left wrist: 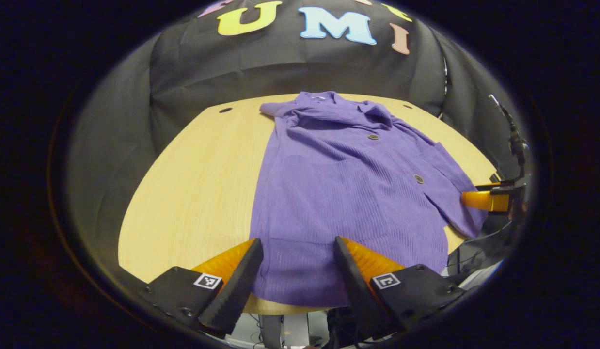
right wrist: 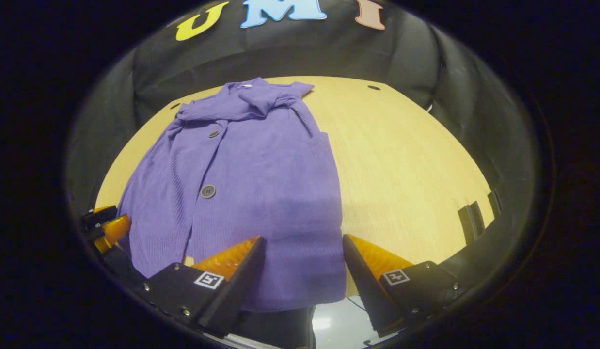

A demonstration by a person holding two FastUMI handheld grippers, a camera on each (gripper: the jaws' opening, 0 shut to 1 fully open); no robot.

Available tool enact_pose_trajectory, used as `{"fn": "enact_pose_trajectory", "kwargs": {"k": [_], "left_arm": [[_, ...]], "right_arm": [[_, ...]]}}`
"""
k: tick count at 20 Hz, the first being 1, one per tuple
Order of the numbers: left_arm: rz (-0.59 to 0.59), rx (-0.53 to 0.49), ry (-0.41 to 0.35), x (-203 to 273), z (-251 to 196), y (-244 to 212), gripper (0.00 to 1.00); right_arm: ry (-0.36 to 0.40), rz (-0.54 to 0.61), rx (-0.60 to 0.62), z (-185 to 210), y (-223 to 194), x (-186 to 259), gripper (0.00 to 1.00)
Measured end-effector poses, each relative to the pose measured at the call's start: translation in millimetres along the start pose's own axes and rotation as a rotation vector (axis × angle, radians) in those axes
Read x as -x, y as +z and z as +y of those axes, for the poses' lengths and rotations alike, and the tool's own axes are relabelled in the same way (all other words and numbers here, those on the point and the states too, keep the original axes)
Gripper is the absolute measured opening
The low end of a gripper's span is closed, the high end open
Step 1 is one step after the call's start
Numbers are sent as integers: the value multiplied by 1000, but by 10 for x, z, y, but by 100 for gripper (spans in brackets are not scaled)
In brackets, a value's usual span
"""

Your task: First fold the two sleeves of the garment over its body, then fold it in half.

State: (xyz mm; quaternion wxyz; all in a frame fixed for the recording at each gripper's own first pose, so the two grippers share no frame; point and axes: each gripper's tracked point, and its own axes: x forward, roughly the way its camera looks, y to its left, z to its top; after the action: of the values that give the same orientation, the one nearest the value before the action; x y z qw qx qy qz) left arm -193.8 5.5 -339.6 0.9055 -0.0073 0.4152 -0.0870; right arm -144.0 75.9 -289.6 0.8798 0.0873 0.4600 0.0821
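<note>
Both the left gripper [left wrist: 298,271] and the right gripper [right wrist: 302,271] hover wide open over the purple cardigan's [left wrist: 339,194] hem; grabbing unevenly could skew the half fold or undo the sleeves.

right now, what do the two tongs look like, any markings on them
Both the left tongs and the right tongs have two wedge-shaped fingers with ribbed outer faces, tapering forward. Each finger sits on a black block fixed with small screws, and each block carries a square black-and-white marker.
</note>
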Motion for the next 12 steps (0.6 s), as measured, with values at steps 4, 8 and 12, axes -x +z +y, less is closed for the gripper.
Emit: {"fn": "enact_pose_trajectory", "kwargs": {"k": [4,8,12], "left_arm": [[-5,-28,-39,-15,-157,15,66],[-6,-57,-66,-51,-248,62,31],[-2,-40,-83,-70,-267,86,8]], "right_arm": [[24,0,2,98,17,-19,74],[25,12,-35,164,42,-33,38],[33,2,-76,205,70,-28,9]]}}
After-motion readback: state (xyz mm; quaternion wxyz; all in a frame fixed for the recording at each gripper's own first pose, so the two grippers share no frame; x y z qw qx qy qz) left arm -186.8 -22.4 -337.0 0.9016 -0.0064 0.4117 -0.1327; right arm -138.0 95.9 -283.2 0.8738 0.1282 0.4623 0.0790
